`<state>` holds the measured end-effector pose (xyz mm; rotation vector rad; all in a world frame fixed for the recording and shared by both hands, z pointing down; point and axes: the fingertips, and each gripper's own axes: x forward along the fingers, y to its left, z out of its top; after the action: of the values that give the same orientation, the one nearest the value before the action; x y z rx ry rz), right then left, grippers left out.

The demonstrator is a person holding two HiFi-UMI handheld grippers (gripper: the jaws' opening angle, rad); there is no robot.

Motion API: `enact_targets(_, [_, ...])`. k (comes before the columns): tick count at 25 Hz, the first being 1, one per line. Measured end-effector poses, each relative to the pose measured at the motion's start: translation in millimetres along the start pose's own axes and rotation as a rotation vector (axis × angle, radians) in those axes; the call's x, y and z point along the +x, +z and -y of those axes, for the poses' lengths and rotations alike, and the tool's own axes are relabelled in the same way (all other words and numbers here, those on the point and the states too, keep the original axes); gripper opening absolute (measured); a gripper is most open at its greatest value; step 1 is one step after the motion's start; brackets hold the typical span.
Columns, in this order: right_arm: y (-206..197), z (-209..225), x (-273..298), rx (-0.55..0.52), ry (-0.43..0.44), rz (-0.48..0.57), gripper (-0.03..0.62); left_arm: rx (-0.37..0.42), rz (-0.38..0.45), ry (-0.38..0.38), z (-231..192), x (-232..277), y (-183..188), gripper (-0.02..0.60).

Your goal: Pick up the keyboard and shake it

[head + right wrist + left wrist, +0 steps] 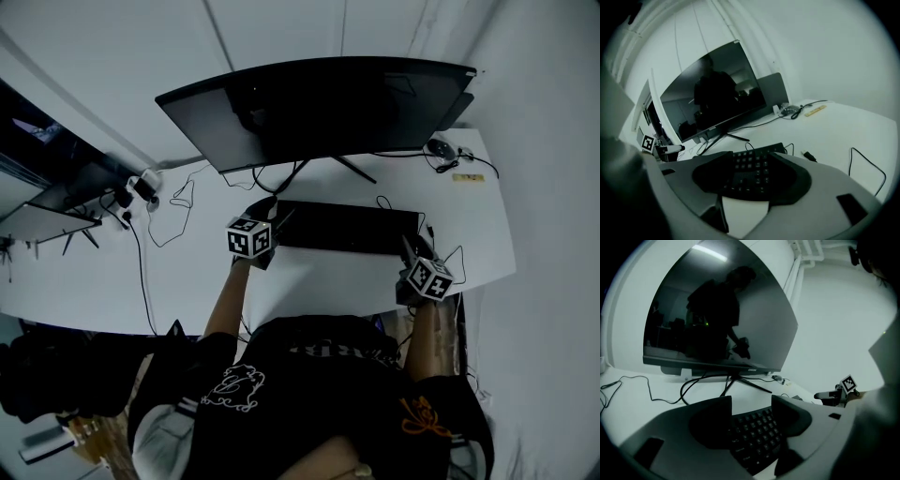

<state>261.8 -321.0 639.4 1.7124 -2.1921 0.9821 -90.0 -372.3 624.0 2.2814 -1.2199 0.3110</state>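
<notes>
One slim black keyboard (pixel 345 228) lies flat on white desk (pixel 187 272).

Both arms reach forward from the body, elbows bent. Left forearm (pixel 225 302) is bare and angled slightly inward. Right forearm (pixel 434 330) is bare and runs nearly straight ahead.

Left tool (pixel 271 210) is held low, marker cube on top, jaws pointing forward and to the right. The jaws are apart and straddle the left end of the keyboard (pixel 347 228).

Right tool (pixel 410 248) is held low, cube on top, jaws pointing forward and to the left. These jaws are apart around the right end.

Pad contact can't be made out on either side.
</notes>
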Motion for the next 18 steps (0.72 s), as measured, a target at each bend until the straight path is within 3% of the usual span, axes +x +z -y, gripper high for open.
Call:
enact_targets(6, [22.9, -70.8, -26.6, -0.051, 0.121, 0.093, 0.188, 0.117, 0.052, -0.085, 58.0, -36.1, 18.5, 0.25])
enact_targets(12, [13.3, -141.6, -56.3, -0.092, 0.226, 0.118, 0.145, 0.128, 0.11, -0.142, 108.0, -82.3, 16.0, 0.204])
enact_targets(18, [-5.8, -190.5, -82.0, -0.098, 0.269, 0.136, 0.106, 0.145, 0.085, -0.171, 129.8, -126.5, -7.9, 0.169])
